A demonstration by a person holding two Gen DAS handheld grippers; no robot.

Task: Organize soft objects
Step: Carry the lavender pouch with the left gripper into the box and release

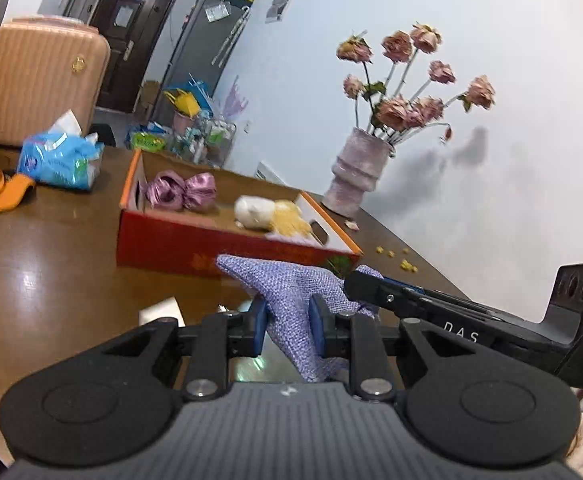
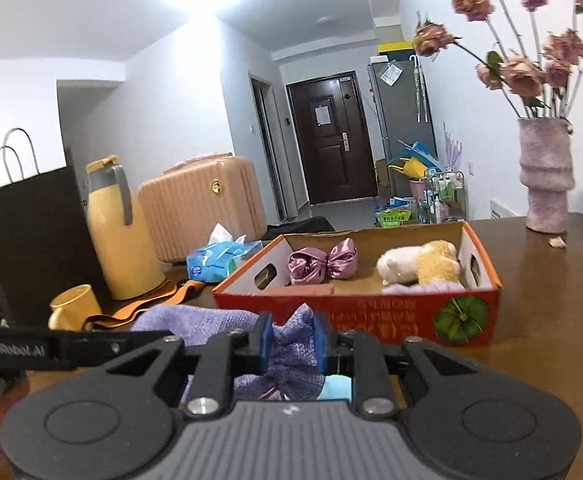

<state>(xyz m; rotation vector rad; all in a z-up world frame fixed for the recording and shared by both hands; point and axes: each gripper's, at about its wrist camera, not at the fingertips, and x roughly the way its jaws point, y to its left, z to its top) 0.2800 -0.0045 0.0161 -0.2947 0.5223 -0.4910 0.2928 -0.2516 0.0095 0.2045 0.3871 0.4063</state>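
A purple woven cloth (image 1: pixel 291 300) hangs between both grippers, lifted off the brown table. My left gripper (image 1: pixel 288 322) is shut on one part of it. My right gripper (image 2: pixel 290 338) is shut on another bunched part of the purple cloth (image 2: pixel 287 360). The right gripper's fingers (image 1: pixel 375 286) reach in from the right in the left wrist view. Just beyond stands a red cardboard box (image 2: pixel 355 312) holding two pink satin bundles (image 2: pixel 323 262), a white and yellow plush toy (image 2: pixel 419 266) and a purple cloth piece at its front right corner.
A pink vase (image 2: pixel 545 176) of dried roses stands at the table's right. Left of the box lie a blue tissue pack (image 2: pixel 219 260), an orange cloth (image 2: pixel 155 304), a yellow mug (image 2: pixel 75 304), a yellow thermos (image 2: pixel 119 228), a black paper bag and a pink suitcase (image 2: pixel 203 204).
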